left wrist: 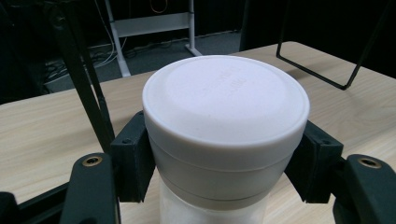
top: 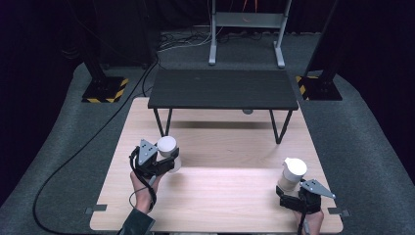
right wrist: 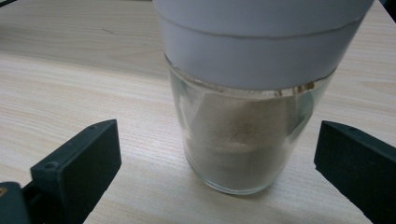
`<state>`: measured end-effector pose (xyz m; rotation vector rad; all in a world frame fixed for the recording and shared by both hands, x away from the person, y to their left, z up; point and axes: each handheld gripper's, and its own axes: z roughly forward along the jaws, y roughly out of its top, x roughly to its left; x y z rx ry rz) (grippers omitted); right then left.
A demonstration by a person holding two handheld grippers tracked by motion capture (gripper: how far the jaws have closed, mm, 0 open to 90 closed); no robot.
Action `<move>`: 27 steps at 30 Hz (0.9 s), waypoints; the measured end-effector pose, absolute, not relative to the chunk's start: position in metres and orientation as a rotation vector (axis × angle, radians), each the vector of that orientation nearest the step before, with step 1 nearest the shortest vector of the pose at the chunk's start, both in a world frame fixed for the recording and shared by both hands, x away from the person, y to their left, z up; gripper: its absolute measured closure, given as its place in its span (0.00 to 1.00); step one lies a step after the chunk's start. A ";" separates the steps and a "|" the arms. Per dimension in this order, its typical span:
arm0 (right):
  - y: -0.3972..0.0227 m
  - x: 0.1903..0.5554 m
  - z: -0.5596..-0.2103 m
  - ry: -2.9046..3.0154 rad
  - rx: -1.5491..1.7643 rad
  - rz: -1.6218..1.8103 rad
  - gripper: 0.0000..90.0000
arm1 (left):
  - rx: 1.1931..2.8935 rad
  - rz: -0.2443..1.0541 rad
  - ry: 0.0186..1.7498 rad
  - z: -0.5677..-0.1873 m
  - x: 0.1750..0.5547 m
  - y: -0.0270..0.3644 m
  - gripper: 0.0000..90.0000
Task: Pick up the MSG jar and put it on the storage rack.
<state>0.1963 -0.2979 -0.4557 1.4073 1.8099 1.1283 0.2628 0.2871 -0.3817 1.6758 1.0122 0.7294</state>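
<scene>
On the left of the wooden tabletop (top: 220, 196), just in front of the small black bench (top: 222, 88) and near its left legs, the left hand-held gripper (top: 168, 161) is clamped on a jar (top: 168, 152). Its jaws press against opposite sides of the jar's broad white lid (left wrist: 225, 100), just under the rim. The lid is round, matte and smooth, with a shallow sunken top and a faint seam around its side; below it the jar's body looks clear or frosted.

Farther right, well away from the bench and near the tabletop's right front corner, stands a second jar (top: 292, 174). It has the same kind of white lid, here with a small raised tab at one edge, over a clear glass body (right wrist: 243, 140) that narrows slightly toward its base. The glass is cloudy with a pale tan powder inside. The right hand-held gripper (top: 288, 192) sits just in front of this jar with its jaws spread wide, one on either side of the glass and neither touching it.
</scene>
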 end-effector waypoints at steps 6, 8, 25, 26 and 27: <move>-0.298 0.196 -0.456 1.810 1.407 1.128 0.00 | 1.685 0.740 1.021 -0.379 0.269 0.287 0.38; -0.298 0.196 -0.456 1.810 1.408 1.128 0.00 | 1.688 0.744 1.021 -0.377 0.272 0.286 0.38; -0.298 0.196 -0.456 1.810 1.409 1.128 0.00 | 1.702 0.761 1.036 -0.366 0.288 0.287 0.38; -0.298 0.196 -0.456 1.810 1.408 1.128 0.00 | 1.705 0.762 1.035 -0.365 0.289 0.287 0.38; -0.298 0.196 -0.456 1.811 1.407 1.127 0.00 | 1.704 0.762 1.037 -0.364 0.290 0.286 0.38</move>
